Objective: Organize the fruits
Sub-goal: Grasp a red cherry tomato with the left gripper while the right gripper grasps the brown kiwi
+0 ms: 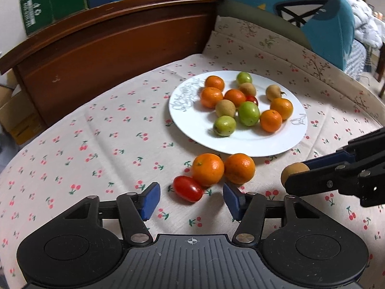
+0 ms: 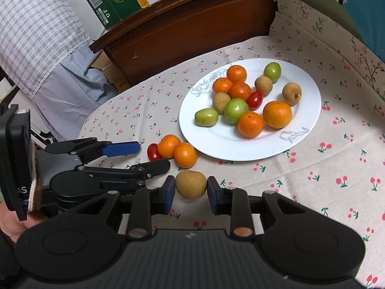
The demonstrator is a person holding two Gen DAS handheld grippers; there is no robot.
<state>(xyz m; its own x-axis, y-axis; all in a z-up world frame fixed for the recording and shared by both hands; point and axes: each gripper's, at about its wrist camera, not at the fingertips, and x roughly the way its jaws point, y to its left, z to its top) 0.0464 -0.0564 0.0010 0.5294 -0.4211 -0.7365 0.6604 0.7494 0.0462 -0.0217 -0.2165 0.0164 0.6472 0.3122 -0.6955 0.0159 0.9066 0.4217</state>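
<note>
A white plate [image 1: 240, 142] [image 2: 216, 142] on the cherry-print cloth holds several oranges, green fruits, brown longans and a cherry tomato. Beside its near edge lie two oranges [image 1: 208, 169] [image 1: 240, 168] and a red cherry tomato [image 1: 188, 188]; they also show in the right wrist view [image 2: 169, 146] [image 2: 185, 155] [image 2: 154, 152]. My left gripper [image 1: 191, 198] [image 2: 146, 156] is open, its jaws either side of the tomato and just short of it. My right gripper [image 2: 190, 190] [image 1: 292, 175] is shut on a brown longan [image 2: 191, 184] [image 1: 294, 171], near the cloth, in front of the plate.
A dark wooden headboard [image 1: 115, 43] rises behind the cloth, with cardboard boxes [image 1: 48, 2] on top. A blue cushion [image 1: 312, 12] leans at the back right. The cloth's edge drops off on the left, where checked fabric [image 2: 43, 36] hangs.
</note>
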